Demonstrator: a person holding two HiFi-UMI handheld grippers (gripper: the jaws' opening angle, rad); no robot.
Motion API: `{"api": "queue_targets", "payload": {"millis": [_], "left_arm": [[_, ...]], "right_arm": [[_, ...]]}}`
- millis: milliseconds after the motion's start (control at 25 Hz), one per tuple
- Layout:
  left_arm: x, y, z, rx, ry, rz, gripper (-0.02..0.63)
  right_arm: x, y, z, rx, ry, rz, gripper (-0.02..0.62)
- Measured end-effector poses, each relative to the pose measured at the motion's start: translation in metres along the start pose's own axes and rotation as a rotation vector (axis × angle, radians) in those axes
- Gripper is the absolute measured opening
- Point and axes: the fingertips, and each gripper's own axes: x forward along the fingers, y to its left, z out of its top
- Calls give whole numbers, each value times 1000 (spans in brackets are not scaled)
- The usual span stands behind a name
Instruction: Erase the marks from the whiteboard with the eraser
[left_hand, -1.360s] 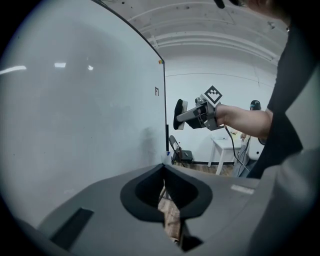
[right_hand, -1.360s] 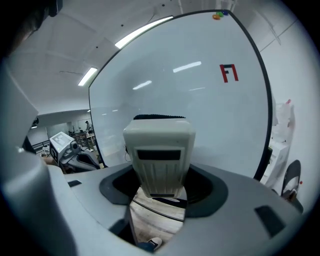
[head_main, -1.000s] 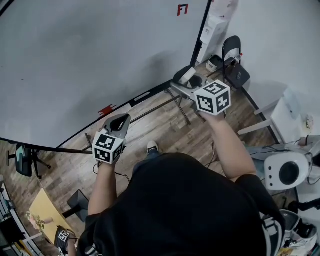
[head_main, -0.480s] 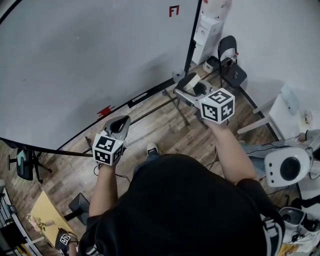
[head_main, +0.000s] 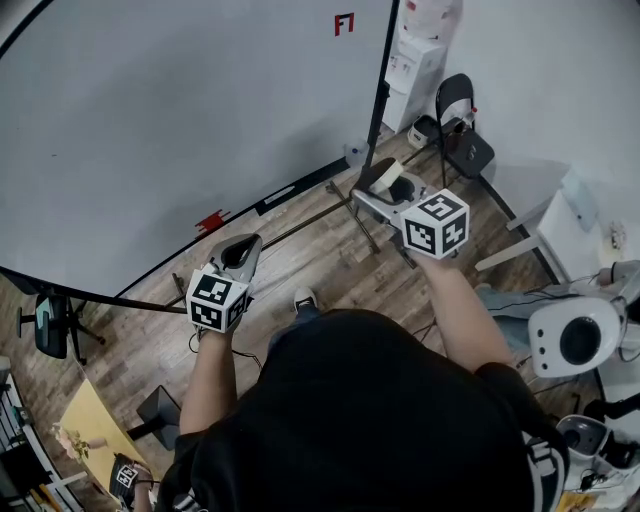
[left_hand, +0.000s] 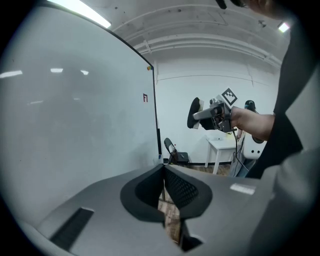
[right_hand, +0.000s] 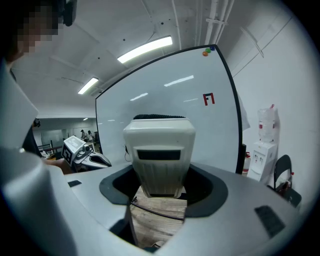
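The big whiteboard (head_main: 180, 130) fills the upper left of the head view. A small red mark (head_main: 344, 23) sits near its top right corner, and the same red mark (right_hand: 209, 99) shows in the right gripper view. My right gripper (head_main: 380, 190) is shut on the white eraser (head_main: 386, 176), held in the air off the board's lower right corner and apart from the surface. The eraser (right_hand: 159, 155) stands upright between the jaws, dark felt on top. My left gripper (head_main: 243, 250) hangs below the board's bottom edge, shut with nothing in it.
A black chair (head_main: 462, 125) and a white water dispenser (head_main: 420, 50) stand to the right of the board. A white table (head_main: 565, 230) and a white domed device (head_main: 570, 340) are further right. The board's stand legs (head_main: 330, 212) cross the wooden floor under my hands.
My right gripper has drawn back slightly, down and to the right, with the eraser still in it. The left gripper has hardly moved.
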Motion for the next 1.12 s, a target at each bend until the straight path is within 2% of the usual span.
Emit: {"api": "queue_targets", "payload": {"millis": [1120], "left_arm": [[-14, -9, -9, -30, 18, 49, 14]], "right_arm": [[-4, -4, -24, 11, 30, 42, 249]]}}
